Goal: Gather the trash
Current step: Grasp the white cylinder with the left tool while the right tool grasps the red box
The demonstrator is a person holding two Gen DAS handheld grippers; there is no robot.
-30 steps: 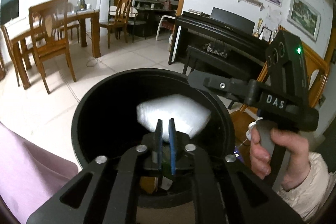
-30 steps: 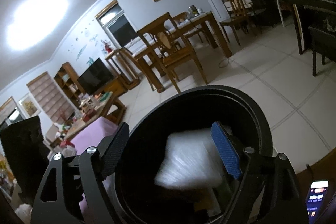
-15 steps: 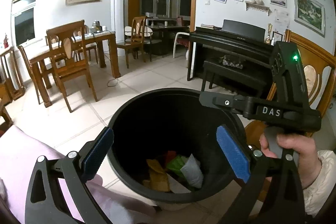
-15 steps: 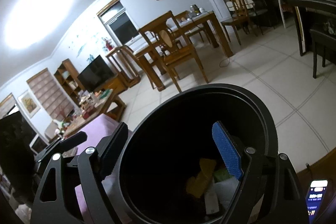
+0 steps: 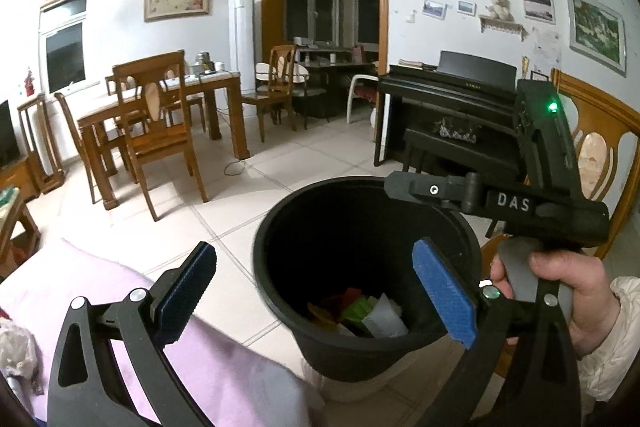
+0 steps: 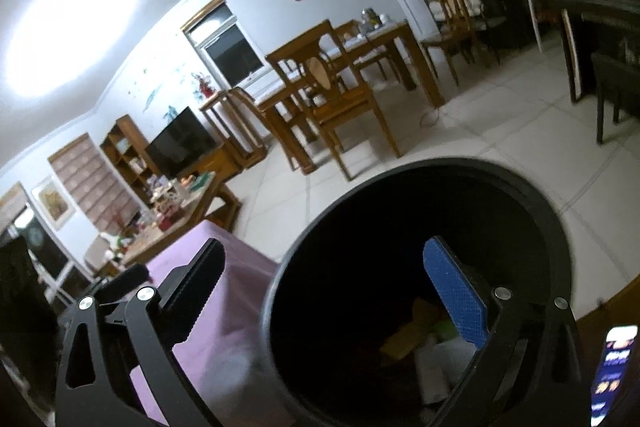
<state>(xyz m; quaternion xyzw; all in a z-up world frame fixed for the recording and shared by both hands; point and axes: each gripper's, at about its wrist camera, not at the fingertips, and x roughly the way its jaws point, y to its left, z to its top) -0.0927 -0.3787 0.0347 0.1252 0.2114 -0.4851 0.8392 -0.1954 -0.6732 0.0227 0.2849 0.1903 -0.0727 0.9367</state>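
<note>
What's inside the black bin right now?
The bin holds a heap of scraps: white paper, green, yellow and red pieces. Whatever lies beneath them is covered.

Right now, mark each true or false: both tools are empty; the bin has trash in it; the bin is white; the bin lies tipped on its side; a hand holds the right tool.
1. Both tools are empty: true. The left tool is open; the right tool is opening, nothing between its pads.
2. The bin has trash in it: true.
3. The bin is white: false, black.
4. The bin lies tipped over: false, upright.
5. A hand holds the right tool: true.
</note>
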